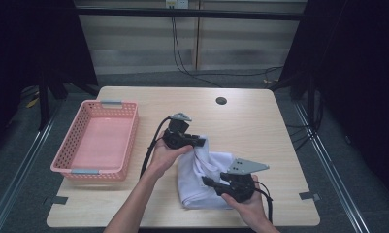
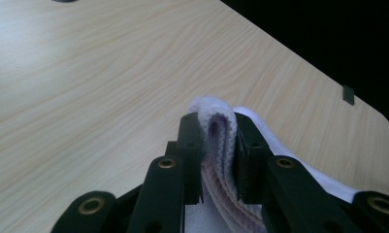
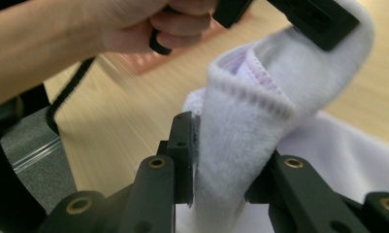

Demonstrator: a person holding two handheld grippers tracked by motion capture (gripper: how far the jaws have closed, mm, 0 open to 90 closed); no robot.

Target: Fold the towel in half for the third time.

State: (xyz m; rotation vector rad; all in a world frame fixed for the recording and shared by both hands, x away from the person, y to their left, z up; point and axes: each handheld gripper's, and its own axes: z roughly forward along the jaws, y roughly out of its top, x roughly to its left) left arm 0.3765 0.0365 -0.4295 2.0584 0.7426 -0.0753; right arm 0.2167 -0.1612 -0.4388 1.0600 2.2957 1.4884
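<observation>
Dark curtains close in the room on both sides, and pale panels with hanging cables stand behind my light wooden table with rounded corners (image 1: 250, 116). On its left part sits the pink perforated plastic basket with grey handles (image 1: 126, 141), well apart from my work.

The white terry-cloth towel (image 1: 202, 182) lies bunched on the near right part of the table, partly folded over itself, with one edge lifted off the heap.

My left hand (image 1: 165, 155) holds the left gripper (image 2: 218, 145) at the far edge of the towel; its black jaws are pinched on a thick ribbed fold of the cloth, which bulges up between the pads (image 2: 189, 141).

My right hand (image 1: 243, 201) holds the right gripper (image 3: 226, 150) at the near right side of the heap. Its jaws stand either side of a rounded hem of the same towel, with the cloth filling the gap between them.
</observation>
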